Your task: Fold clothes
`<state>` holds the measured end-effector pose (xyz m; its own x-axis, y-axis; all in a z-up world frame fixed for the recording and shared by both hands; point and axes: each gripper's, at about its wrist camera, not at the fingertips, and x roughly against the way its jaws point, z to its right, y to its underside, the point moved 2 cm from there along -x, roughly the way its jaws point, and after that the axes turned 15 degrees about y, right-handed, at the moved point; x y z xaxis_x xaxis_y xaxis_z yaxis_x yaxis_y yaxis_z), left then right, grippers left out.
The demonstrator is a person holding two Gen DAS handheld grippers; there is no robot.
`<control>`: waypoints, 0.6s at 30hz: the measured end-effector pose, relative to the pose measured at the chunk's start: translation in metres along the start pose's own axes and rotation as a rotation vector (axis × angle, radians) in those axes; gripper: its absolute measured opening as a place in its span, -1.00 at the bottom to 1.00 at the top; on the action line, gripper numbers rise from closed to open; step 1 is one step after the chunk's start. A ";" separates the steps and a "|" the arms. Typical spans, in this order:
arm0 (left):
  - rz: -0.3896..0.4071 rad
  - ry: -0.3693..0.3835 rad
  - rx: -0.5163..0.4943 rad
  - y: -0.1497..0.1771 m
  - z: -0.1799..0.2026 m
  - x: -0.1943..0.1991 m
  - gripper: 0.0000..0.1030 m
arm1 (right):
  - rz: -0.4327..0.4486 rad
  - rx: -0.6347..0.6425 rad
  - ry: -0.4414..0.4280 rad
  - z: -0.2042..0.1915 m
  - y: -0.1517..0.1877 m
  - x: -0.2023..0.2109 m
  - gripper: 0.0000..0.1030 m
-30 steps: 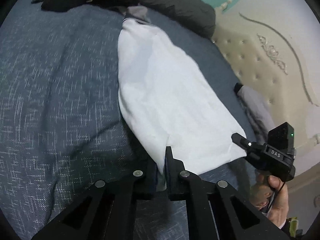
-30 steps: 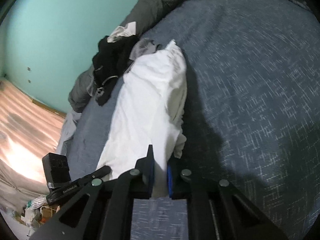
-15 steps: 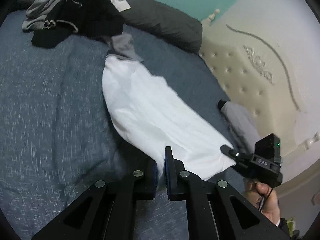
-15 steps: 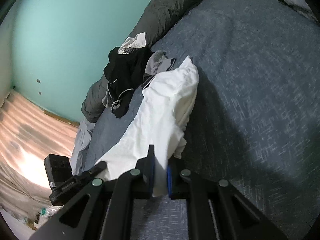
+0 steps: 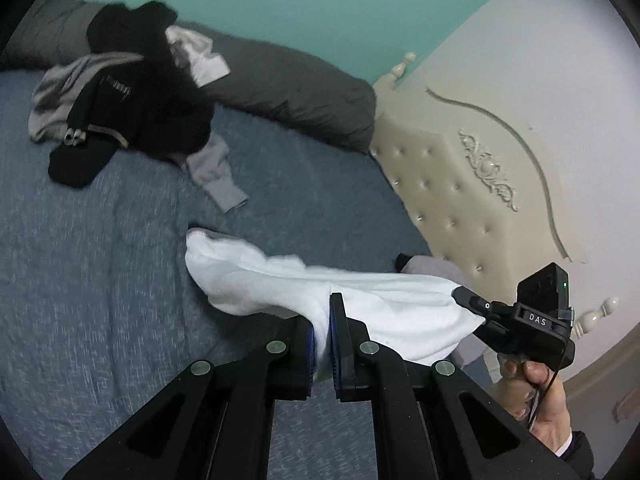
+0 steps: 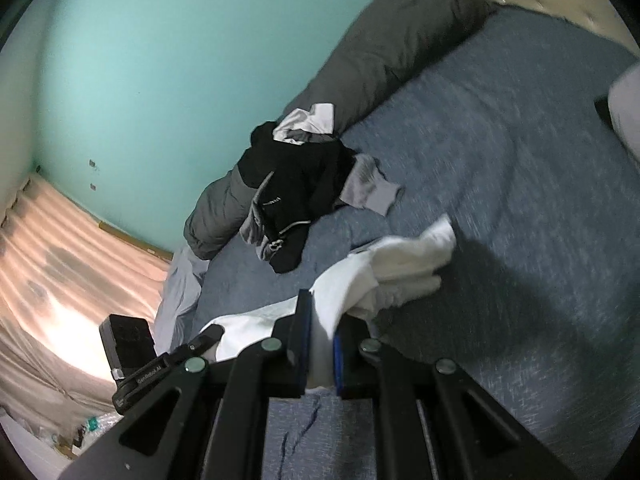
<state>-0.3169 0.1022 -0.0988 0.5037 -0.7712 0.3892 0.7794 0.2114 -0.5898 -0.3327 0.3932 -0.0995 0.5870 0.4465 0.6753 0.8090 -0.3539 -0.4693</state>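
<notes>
A white garment (image 5: 384, 300) hangs stretched between both grippers above the blue bedspread (image 5: 100, 280). My left gripper (image 5: 322, 332) is shut on one near corner of it. The right gripper (image 5: 472, 306), held in a hand (image 5: 548, 412), pinches the other corner at the right of the left wrist view. In the right wrist view the white garment (image 6: 396, 264) is bunched, its far end trailing on the bedspread (image 6: 520, 220). There my right gripper (image 6: 320, 344) is shut on the cloth, and the left gripper (image 6: 208, 336) shows at the lower left.
A heap of black and grey clothes (image 5: 128, 120) lies at the far side of the bed against a long grey bolster (image 5: 296, 96). A cream tufted headboard (image 5: 460, 176) stands on the right. A grey pillow (image 6: 628, 108) lies near it.
Both grippers have risen and pulled back, lifting the white garment. It was lying long and flat on the bed; now it is gathered short with only its far end on the bedspread.
</notes>
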 end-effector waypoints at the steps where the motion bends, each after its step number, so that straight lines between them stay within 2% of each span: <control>1: 0.004 0.003 -0.005 -0.005 0.006 0.003 -0.87 | 0.006 0.008 0.001 -0.004 -0.003 0.006 -0.84; 8: 0.032 0.035 -0.042 -0.013 0.052 0.031 -0.87 | 0.055 0.037 -0.002 -0.025 -0.007 0.059 -0.84; 18: 0.019 0.070 -0.093 0.002 0.103 0.049 -0.87 | 0.101 0.052 -0.010 -0.037 -0.003 0.114 -0.84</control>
<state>-0.2523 0.1270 -0.0086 0.4886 -0.8081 0.3291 0.7303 0.1724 -0.6610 -0.2687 0.4149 -0.0002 0.6659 0.4189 0.6173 0.7459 -0.3545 -0.5639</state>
